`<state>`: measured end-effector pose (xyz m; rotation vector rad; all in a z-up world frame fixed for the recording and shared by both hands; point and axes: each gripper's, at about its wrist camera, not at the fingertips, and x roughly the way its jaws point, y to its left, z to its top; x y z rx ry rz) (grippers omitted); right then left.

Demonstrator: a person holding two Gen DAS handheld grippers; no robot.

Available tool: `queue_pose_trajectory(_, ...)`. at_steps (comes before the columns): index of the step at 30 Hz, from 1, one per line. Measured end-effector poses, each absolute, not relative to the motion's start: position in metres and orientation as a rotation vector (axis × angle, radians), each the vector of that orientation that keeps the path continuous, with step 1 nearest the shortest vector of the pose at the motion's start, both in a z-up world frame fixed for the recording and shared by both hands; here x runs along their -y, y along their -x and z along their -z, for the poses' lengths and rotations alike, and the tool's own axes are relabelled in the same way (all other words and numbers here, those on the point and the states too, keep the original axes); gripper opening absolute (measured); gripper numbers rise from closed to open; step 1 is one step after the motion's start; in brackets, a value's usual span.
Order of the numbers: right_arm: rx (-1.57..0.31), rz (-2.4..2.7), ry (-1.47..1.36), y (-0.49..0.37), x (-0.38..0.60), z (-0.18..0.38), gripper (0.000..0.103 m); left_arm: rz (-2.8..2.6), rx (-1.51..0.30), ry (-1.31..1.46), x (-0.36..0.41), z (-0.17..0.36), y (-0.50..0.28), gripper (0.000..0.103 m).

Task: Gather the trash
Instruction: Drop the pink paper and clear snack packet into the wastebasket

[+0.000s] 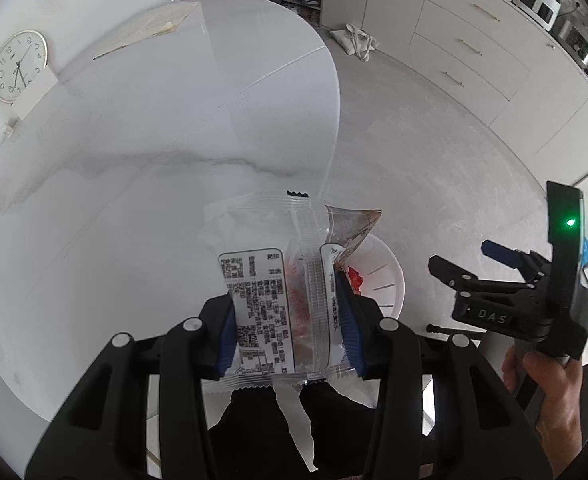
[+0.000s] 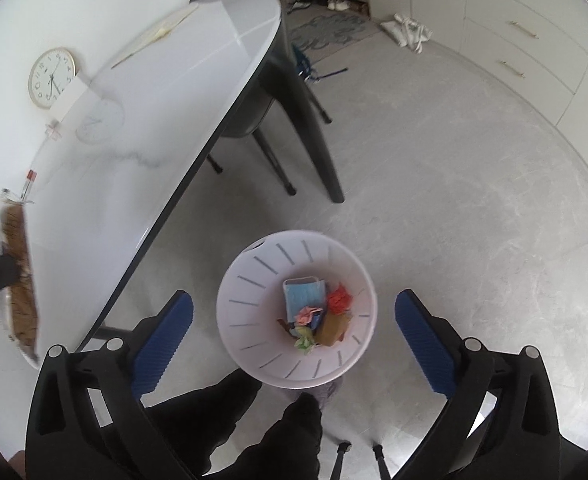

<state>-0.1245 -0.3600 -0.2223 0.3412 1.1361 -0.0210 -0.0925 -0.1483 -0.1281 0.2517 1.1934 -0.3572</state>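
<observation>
The left gripper [image 1: 290,320] has its blue ribbed pads clamped narrowly on a clear crinkled plastic snack wrapper with a white printed label [image 1: 270,300], one pad on each side edge. The wrapper stands up between the fingers, and its torn lower strip hangs below them. Just beyond the wrapper's right edge, past the right pad, a slice of the round white plastic waste basket with slotted walls [image 1: 385,276] shows, with something red inside. The white marble-look tabletop [image 1: 134,160] spreads ahead and to the left of this gripper.

The right gripper [image 2: 294,344] hangs with its jaws spread wide and nothing between them. Seen from the left wrist view, it is off to the right [image 1: 481,276], gripped by a person's hand [image 1: 549,392]. Directly ahead of and below its fingers, on the grey floor [image 2: 453,200], stands the basket [image 2: 238,280], holding a light blue face mask [image 2: 303,298], a red crumpled scrap [image 2: 338,300], a brown packet [image 2: 333,328] and small pink and green paper bits. The table edge runs to the left of this gripper, and the held wrapper [image 2: 18,280] appears blurred at the far left.
</observation>
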Motion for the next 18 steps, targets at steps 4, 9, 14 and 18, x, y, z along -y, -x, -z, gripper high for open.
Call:
queue_pose_trajectory(4, -1.107, 0.068, -0.333, 0.141, 0.376, 0.204, 0.100, 0.427, -1.201, -0.298, 0.165, 0.138, 0.098, 0.042)
queue_pose_trajectory(9, -1.080, 0.112, -0.357, 0.154, 0.391, 0.194, 0.100, 0.484, -1.235, -0.358, 0.186, 0.157, 0.104, 0.042)
queue_pose_trajectory(14, -1.076, 0.139, -0.384, 0.159, 0.402, 0.192, 0.100, 0.506, -1.249, -0.382, 0.194, 0.163, 0.103, 0.042)
queue_pose_trajectory(18, -1.077, 0.140, -0.389, 0.159, 0.404, 0.192, 0.100, 0.505, -1.248, -0.393, 0.196, 0.165, 0.100, 0.042)
